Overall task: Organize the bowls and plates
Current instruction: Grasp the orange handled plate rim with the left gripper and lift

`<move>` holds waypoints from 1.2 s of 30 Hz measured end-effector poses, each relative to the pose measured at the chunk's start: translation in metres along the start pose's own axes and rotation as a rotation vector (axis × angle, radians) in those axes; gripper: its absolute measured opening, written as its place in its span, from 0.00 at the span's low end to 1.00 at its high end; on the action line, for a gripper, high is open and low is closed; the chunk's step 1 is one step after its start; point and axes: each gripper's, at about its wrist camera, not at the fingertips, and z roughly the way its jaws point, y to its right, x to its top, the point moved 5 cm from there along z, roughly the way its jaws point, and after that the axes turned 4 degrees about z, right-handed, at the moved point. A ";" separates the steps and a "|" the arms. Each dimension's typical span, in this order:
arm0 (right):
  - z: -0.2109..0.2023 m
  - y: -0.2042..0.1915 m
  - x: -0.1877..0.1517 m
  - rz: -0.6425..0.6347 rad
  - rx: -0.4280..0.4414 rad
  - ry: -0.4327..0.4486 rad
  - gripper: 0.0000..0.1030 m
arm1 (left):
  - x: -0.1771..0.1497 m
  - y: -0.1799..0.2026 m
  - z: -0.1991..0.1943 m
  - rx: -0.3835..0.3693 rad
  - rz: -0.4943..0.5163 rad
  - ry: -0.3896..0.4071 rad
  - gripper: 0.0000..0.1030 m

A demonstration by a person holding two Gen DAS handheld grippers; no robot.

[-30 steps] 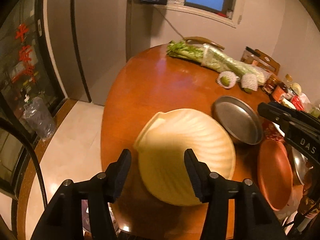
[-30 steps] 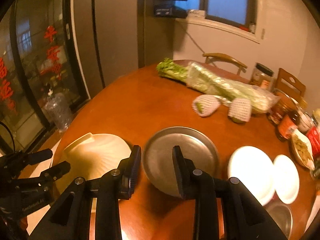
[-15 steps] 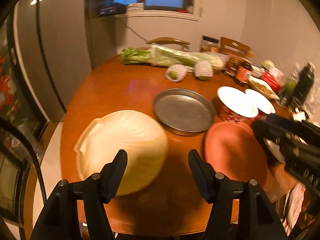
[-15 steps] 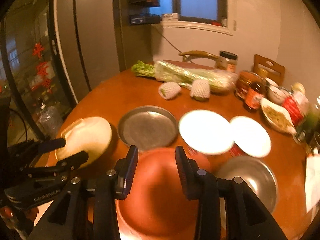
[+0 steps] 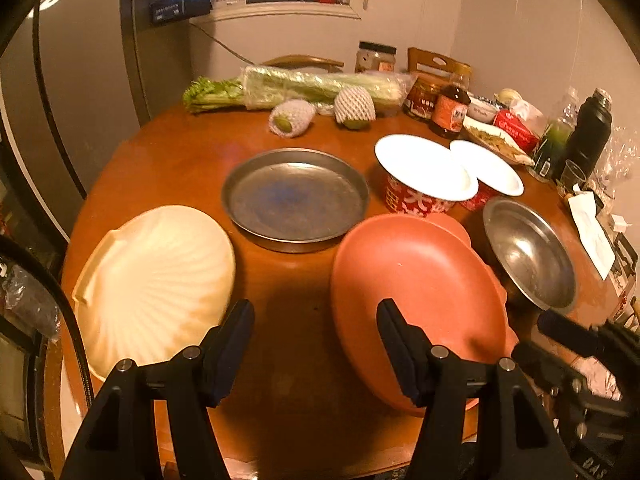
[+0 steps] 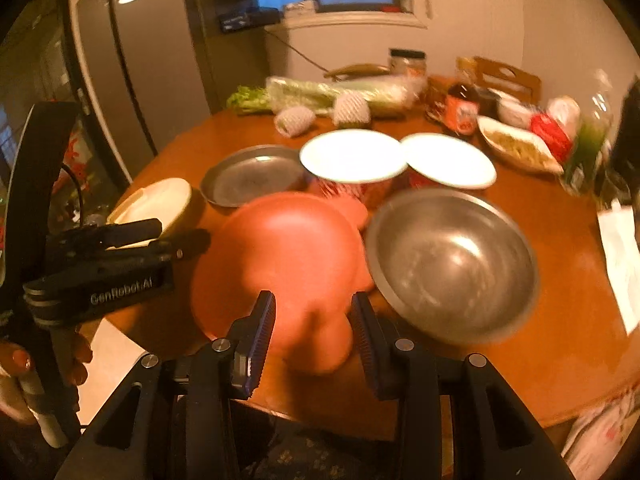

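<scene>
Left hand-held gripper (image 5: 316,336): jaws spread wide, nothing held, poised over bare counter (image 5: 288,280) between the cream shell-shaped plate (image 5: 156,284) and the terracotta plate (image 5: 416,304).

Right hand-held gripper (image 6: 314,332): jaws parted, nothing clamped; the near edge of the terracotta plate (image 6: 280,256) is seen between the fingers, contact not discernible through blur.

Beyond the plates: a flat metal pan (image 5: 296,196) at centre; two red-patterned bowls, the larger (image 5: 424,176) just beside the smaller (image 5: 486,172); a steel bowl (image 5: 528,252) just right of the terracotta plate.

Shown by the left wrist view only: the full ribbed face of the shell-shaped plate and a black flask (image 5: 588,136).

Shown by the right wrist view only: the left hand-held gripper's side (image 6: 132,236) and the holding hand (image 6: 24,376).

Far edge: wrapped celery (image 5: 312,86), two netted fruits.
</scene>
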 end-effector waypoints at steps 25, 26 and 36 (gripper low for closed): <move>0.041 0.008 -0.004 0.072 0.021 -0.065 0.39 | 0.001 0.010 0.043 0.027 0.007 -0.097 0.61; 0.043 0.008 -0.004 0.068 0.020 -0.066 0.39 | 0.000 0.010 0.045 0.017 0.000 -0.108 0.61; 0.050 0.000 -0.004 0.033 0.026 -0.076 0.32 | -0.001 0.017 0.039 -0.004 0.032 -0.086 0.36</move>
